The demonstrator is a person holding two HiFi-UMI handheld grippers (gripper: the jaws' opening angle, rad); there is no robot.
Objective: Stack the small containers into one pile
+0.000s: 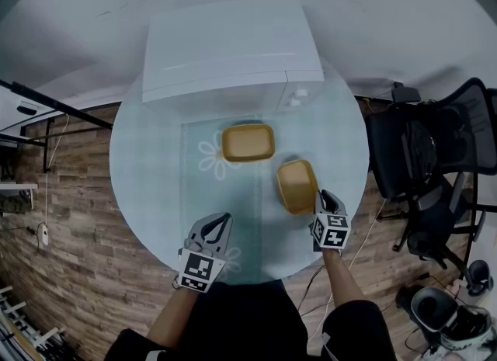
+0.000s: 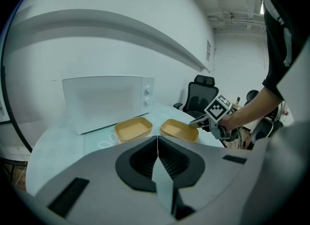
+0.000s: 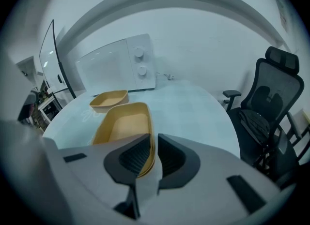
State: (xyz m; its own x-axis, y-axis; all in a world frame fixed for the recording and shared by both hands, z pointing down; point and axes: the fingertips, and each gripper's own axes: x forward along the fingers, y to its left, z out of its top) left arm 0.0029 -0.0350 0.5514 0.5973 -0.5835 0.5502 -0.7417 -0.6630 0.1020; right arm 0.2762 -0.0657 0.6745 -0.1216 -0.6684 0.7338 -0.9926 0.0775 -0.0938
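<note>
While the nearer shallow yellow plastic container (image 1: 297,186) rests on the round glass table (image 1: 147,165), apart from the farther yellow container (image 1: 248,142), its near rim stands between the jaws of the right gripper (image 1: 321,195). Those jaws are slightly apart, with a thin gap beside the rim, so they exert no clamping pressure. The left gripper (image 1: 221,221) hovers over the table's near edge, jaws together and empty.

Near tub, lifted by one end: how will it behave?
Near tub looks thin-walled and empty: probably light, rim may flex. Right tongs straddle one end's rim, so it would likely tilt when lifted. Smooth table: may slide if nudged.
</note>
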